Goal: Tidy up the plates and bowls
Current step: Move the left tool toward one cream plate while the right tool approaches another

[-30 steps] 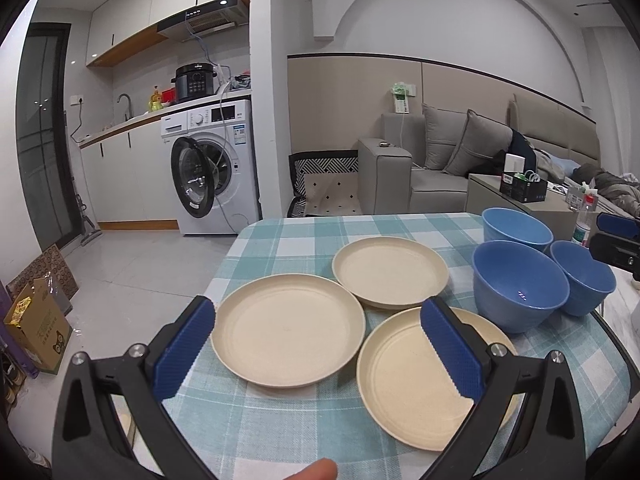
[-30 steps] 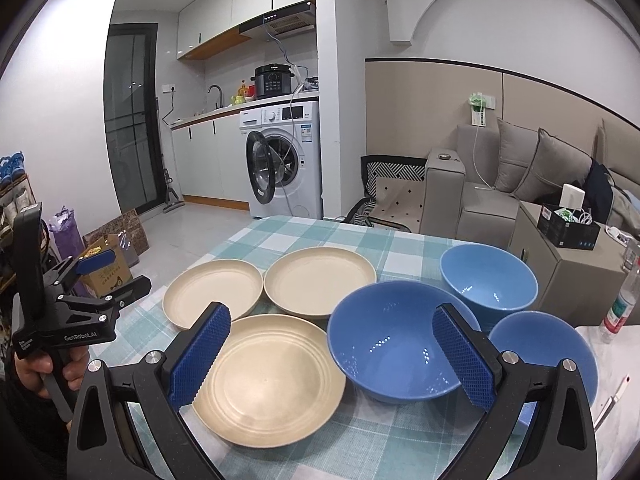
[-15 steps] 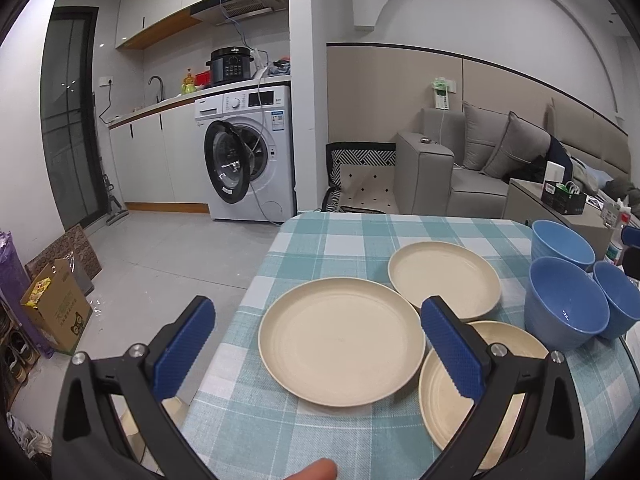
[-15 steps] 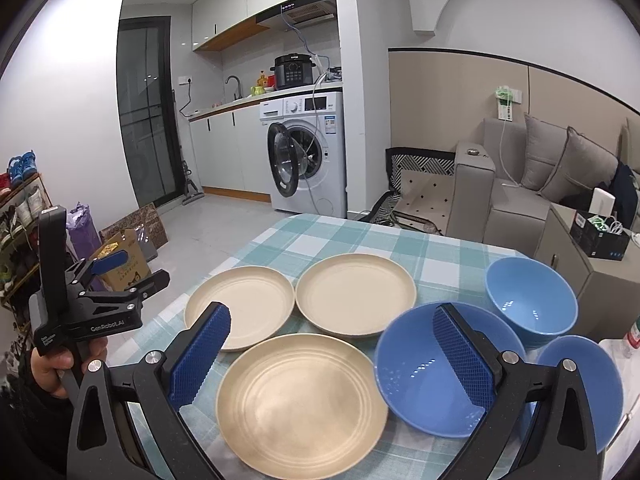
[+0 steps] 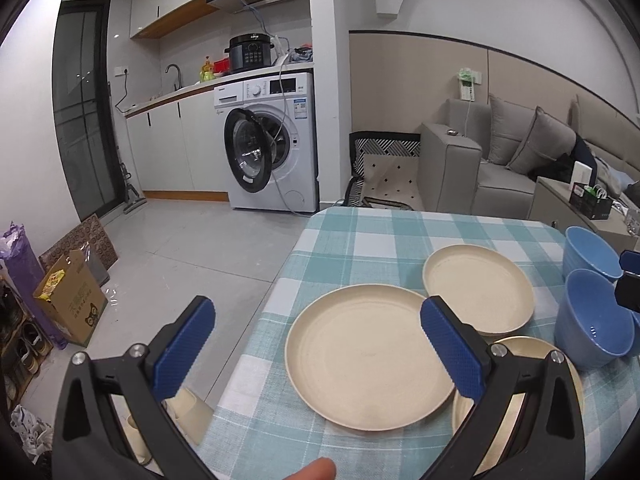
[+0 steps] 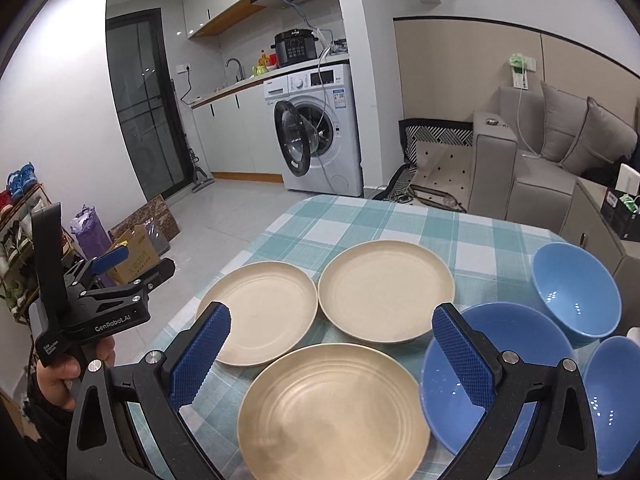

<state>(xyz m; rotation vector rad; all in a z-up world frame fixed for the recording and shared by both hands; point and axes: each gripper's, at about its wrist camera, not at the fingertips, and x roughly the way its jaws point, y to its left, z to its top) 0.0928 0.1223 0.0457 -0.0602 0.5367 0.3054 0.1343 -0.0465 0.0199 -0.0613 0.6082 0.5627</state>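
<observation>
my left gripper (image 5: 318, 346) hangs low in the left wrist view with its blue pads spread wide and nothing between them, over the near left edge of the checked table (image 5: 360, 236). my right gripper (image 6: 332, 350) is spread just as wide and empty, low in the right wrist view. three cream plates sit close together on the cloth: the left plate (image 6: 258, 312) at centre left of the right wrist frame, the far plate (image 6: 386, 290) just beside it, and the near plate (image 6: 334, 412) at lower centre. three blue bowls cluster on the right: the far bowl (image 6: 576, 294), the middle bowl (image 6: 516, 360) just beside the near plate, and the near bowl (image 6: 616, 400) at the right edge.
</observation>
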